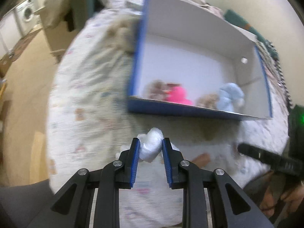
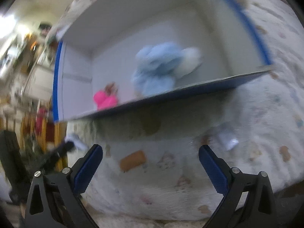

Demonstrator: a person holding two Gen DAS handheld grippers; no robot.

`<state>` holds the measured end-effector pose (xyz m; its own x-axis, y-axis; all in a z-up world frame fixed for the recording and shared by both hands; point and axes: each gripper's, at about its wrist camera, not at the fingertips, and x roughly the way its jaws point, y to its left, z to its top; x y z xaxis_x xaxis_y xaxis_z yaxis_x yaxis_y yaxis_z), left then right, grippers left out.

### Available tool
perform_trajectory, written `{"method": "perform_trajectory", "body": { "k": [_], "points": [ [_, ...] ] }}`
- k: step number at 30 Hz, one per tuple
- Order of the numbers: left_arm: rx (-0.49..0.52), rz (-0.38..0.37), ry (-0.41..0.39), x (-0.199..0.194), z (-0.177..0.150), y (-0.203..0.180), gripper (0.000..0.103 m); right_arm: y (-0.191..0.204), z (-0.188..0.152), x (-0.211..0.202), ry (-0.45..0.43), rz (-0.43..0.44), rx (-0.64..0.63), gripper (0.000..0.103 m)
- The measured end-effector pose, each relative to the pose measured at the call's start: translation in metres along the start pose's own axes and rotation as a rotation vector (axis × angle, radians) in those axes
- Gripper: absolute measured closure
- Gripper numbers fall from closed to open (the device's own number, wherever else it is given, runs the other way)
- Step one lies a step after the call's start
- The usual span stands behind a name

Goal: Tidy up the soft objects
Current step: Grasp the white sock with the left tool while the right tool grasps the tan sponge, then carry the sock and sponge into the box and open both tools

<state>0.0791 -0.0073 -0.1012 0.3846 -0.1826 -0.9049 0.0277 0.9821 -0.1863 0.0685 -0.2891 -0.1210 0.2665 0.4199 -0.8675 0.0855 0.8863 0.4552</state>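
Soft bedding with little printed pictures covers the bed under everything. Nearest, the left hand-held gripper points steeply down, its blue pads squeezed onto a small white soft toy. The right hand-held gripper also tips down, jaws wide apart and holding nothing. Farther off sits the blue box, with a pink toy and a light blue toy inside. I think the white toy should go over the near wall and drop in a bare spot.

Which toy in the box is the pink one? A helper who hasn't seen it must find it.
Start at the blue-edged box on the bed. Along its near wall sits the pink toy, left of the light blue plush. It is the only bright pink thing there.
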Motion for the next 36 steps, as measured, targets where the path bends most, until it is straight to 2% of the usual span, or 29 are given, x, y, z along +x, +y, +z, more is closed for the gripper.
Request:
{"method": "perform_trajectory", "body": {
  "k": [2, 3, 5, 9, 11, 12, 13, 14, 16, 20, 31, 36],
  "points": [
    [-0.018, 0.027, 0.007, 0.001, -0.001, 0.009, 0.081, 0.014, -0.003, 0.015, 0.055, 0.001, -0.055, 0.0],
    [-0.03, 0.028, 0.013, 0.001, 0.0, 0.012, 0.081, 0.021, -0.005, 0.021, 0.076, 0.004, -0.081, 0.003],
    [-0.039, 0.021, 0.013, 0.0, 0.0, 0.014, 0.081, 0.035, -0.008, 0.035, 0.116, -0.006, -0.14, 0.023],
    [-0.028, 0.013, -0.004, -0.004, -0.003, 0.014, 0.081, 0.048, -0.014, 0.061, 0.173, -0.071, -0.211, 0.036],
    [-0.026, 0.007, -0.006, -0.006, -0.004, 0.011, 0.081, 0.051, -0.017, 0.073, 0.207, -0.095, -0.243, 0.057],
    [-0.026, 0.004, -0.007, -0.006, -0.003, 0.011, 0.081, 0.052, -0.019, 0.078, 0.22, -0.106, -0.261, 0.061],
    [-0.026, 0.002, -0.007, -0.007, -0.003, 0.01, 0.081, 0.054, -0.02, 0.081, 0.228, -0.117, -0.281, 0.074],
    [-0.025, 0.001, -0.008, -0.007, -0.002, 0.01, 0.081, 0.055, -0.021, 0.081, 0.226, -0.109, -0.295, 0.095],
    [-0.025, -0.002, -0.009, -0.007, -0.001, 0.009, 0.081, 0.058, -0.021, 0.077, 0.228, -0.047, -0.3, 0.096],
    [-0.024, -0.001, -0.008, -0.006, -0.002, 0.009, 0.081, 0.061, -0.019, 0.059, 0.155, -0.012, -0.308, 0.096],
    [0.0, 0.02, -0.015, -0.008, -0.003, 0.003, 0.081, 0.062, -0.013, 0.036, 0.091, 0.006, -0.313, 0.096],
    [0.048, 0.036, -0.078, -0.023, -0.005, -0.005, 0.081, 0.061, -0.016, 0.024, 0.053, 0.019, -0.327, 0.096]
  ]
}}
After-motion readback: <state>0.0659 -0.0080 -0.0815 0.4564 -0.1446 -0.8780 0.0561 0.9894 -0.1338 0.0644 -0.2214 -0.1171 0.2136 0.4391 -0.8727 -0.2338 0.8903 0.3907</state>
